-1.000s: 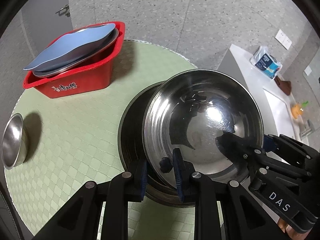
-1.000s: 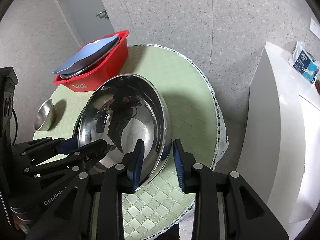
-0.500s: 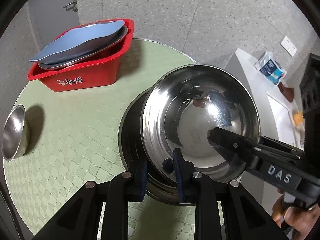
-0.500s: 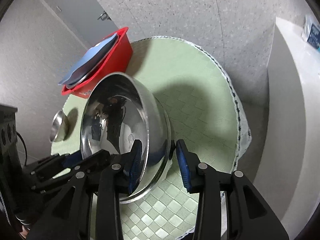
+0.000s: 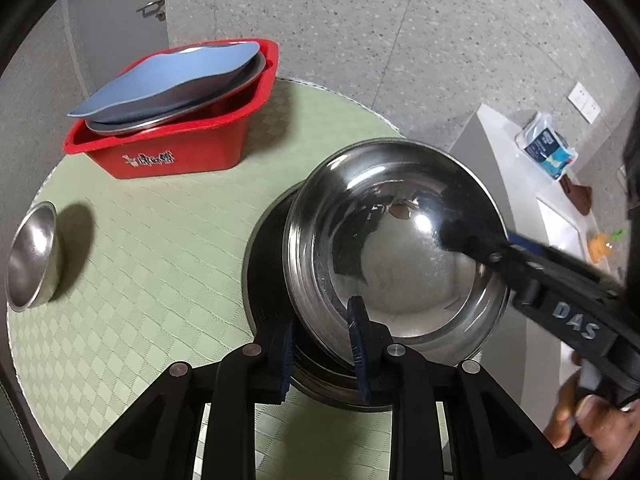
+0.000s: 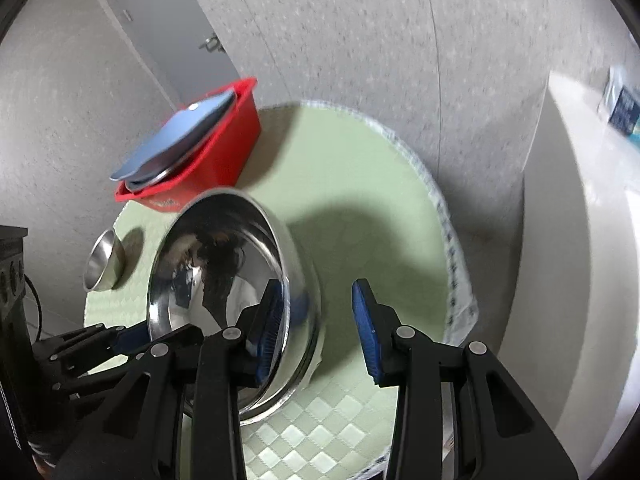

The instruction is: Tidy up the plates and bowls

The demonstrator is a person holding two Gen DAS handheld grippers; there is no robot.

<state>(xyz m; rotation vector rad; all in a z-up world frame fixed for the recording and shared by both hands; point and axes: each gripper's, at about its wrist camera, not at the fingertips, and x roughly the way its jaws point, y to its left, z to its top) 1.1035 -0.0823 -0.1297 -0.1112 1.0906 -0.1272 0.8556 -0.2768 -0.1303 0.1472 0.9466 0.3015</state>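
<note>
A large steel bowl (image 5: 400, 240) is held tilted above a dark pan (image 5: 264, 280) on the round green table (image 5: 160, 240). My left gripper (image 5: 322, 344) is shut on the bowl's near rim. My right gripper (image 6: 316, 320) is open; its left finger sits inside the bowl (image 6: 224, 280) and the right finger stands apart from the bowl's outer wall. A small steel bowl (image 5: 32, 256) stands at the table's left edge. A red tub (image 5: 176, 136) at the back holds a steel plate (image 5: 192, 108) and a blue plate (image 5: 168, 80).
A white counter (image 5: 540, 184) with a blue packet (image 5: 546, 146) stands to the right of the table. A grey door (image 5: 120, 16) is behind the tub. The small bowl (image 6: 102, 260) and the tub (image 6: 212, 160) also show in the right wrist view.
My right gripper has opened and let go of the bowl's rim, and has lifted and tilted. The bowl has tipped up further while my left gripper keeps hold of it.
</note>
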